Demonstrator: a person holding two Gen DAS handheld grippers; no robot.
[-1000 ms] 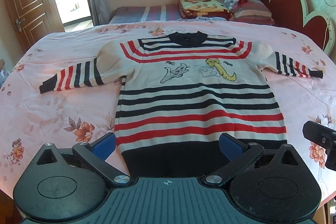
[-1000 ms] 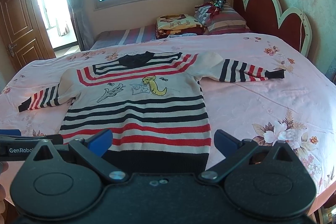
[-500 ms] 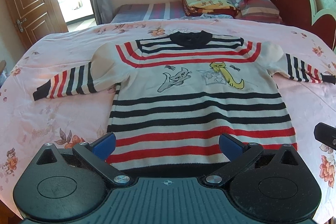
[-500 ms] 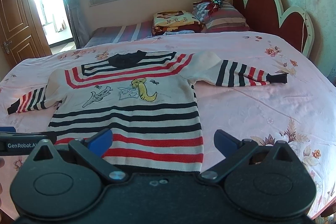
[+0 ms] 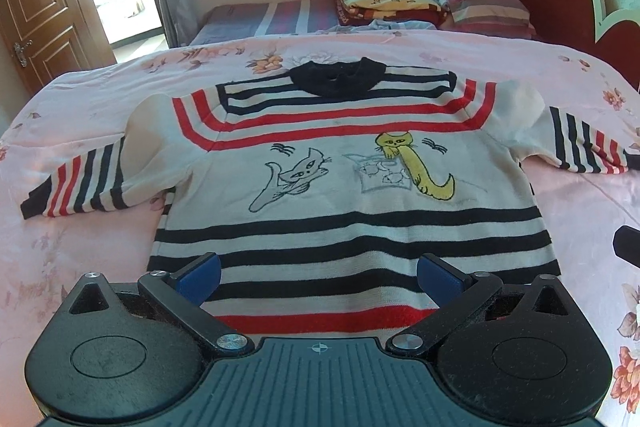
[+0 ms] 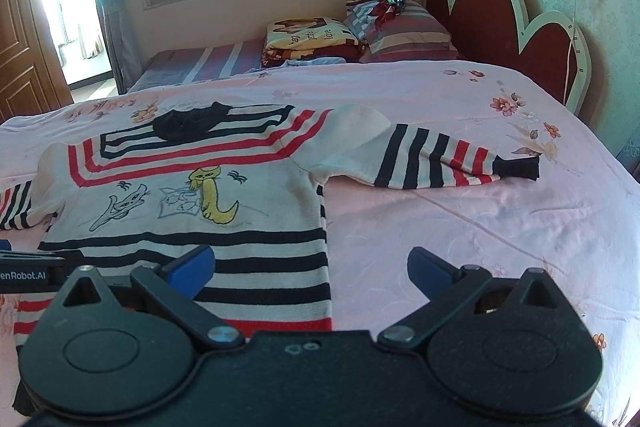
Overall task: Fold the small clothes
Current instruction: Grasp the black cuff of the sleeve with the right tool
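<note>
sweater flat on bed, collar far, hem nearest | left gripper open over hem middle | right gripper open at hem's right edge, nearer right sleeve

Readable text, two places. Left gripper, black bar at left edge of right wrist view: white print "enRobot.AI", first letters cut off by the frame. Folded blanket beside the striped pillow, behind the sweater: word "love" legible; other lettering there too blurred to read.
</note>
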